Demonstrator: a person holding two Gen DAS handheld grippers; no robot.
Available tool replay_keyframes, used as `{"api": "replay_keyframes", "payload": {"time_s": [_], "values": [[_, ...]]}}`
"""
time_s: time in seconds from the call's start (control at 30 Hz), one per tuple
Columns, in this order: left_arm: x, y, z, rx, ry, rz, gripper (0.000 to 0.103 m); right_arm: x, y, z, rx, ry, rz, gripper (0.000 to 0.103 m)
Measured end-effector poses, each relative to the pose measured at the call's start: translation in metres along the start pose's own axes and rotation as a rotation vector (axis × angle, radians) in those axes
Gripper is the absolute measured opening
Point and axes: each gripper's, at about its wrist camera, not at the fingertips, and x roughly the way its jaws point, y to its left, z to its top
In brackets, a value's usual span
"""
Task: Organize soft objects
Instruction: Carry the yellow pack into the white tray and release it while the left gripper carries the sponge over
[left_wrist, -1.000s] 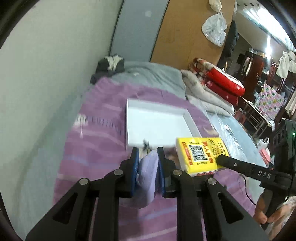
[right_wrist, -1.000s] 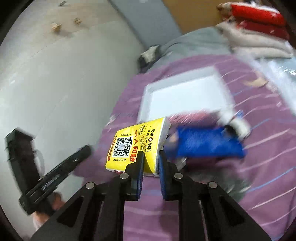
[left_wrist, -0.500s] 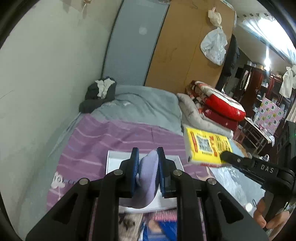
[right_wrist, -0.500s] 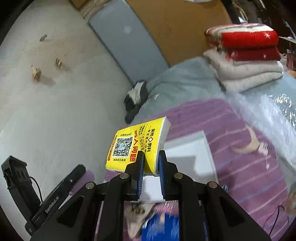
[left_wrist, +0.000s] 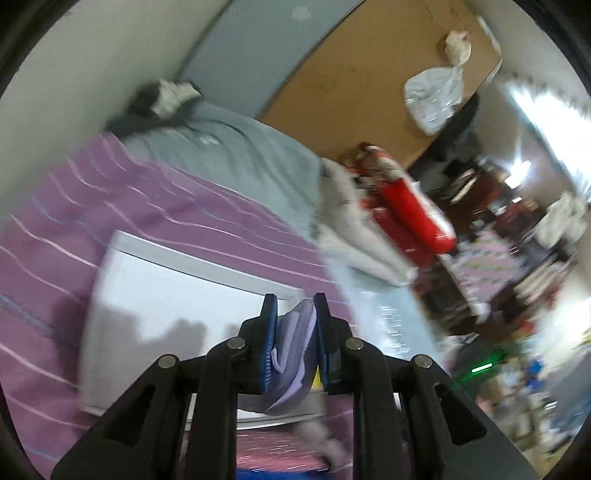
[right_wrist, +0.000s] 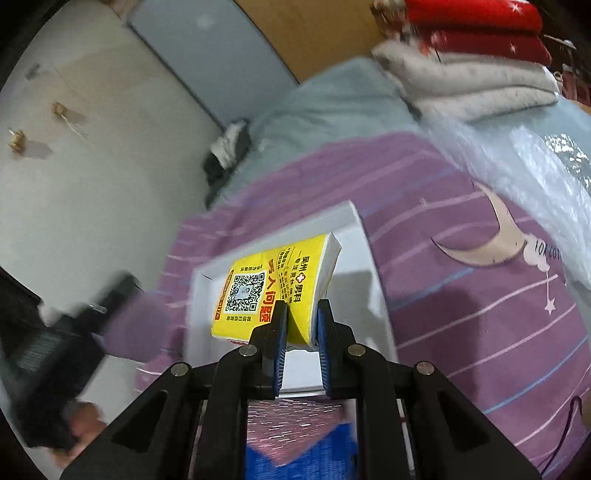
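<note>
While a lavender sock (left_wrist: 291, 354) hangs pinched between the closed pads of the left gripper (left_wrist: 294, 345), the right gripper (right_wrist: 301, 341) clamps a yellow tissue pack (right_wrist: 273, 288) by its corner. Both are held above a shallow white tray (right_wrist: 364, 258) on a purple striped bedspread (right_wrist: 480, 295).

A bed (right_wrist: 480, 295) fills the room, spread with a purple striped cover bearing a moon and star print. Beyond it lies a grey quilt (left_wrist: 236, 162), then folded blankets (right_wrist: 472, 48), red over pale, stacked at the far side. A plain off-white wall (right_wrist: 92, 177) runs alongside (two small things are stuck on it), meeting a blue-grey panel (left_wrist: 266, 48) and a brown board (left_wrist: 362, 96). Bright light glares from a window (left_wrist: 543, 110).
</note>
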Motion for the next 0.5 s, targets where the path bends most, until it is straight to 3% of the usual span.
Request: {"api": "replay_keyframes", "payload": {"time_s": [0.2, 0.33, 0.43, 0.5], "values": [[0.043, 0.011, -0.012, -0.124, 0.112, -0.125, 0.021, 0.043, -0.007, -0.019, -0.098, 0.138, -0.068, 0.014], [0.070, 0.034, -0.025, -0.268, 0.187, -0.185, 0.021, 0.051, -0.007, -0.030, -0.177, 0.176, -0.178, 0.015], [0.086, 0.042, -0.032, -0.350, 0.243, -0.254, 0.021, 0.054, -0.007, -0.032, -0.187, 0.185, -0.200, 0.015], [0.094, 0.043, -0.037, -0.368, 0.271, -0.254, 0.021, 0.053, -0.007, -0.032, -0.191, 0.190, -0.205, 0.019]]}}
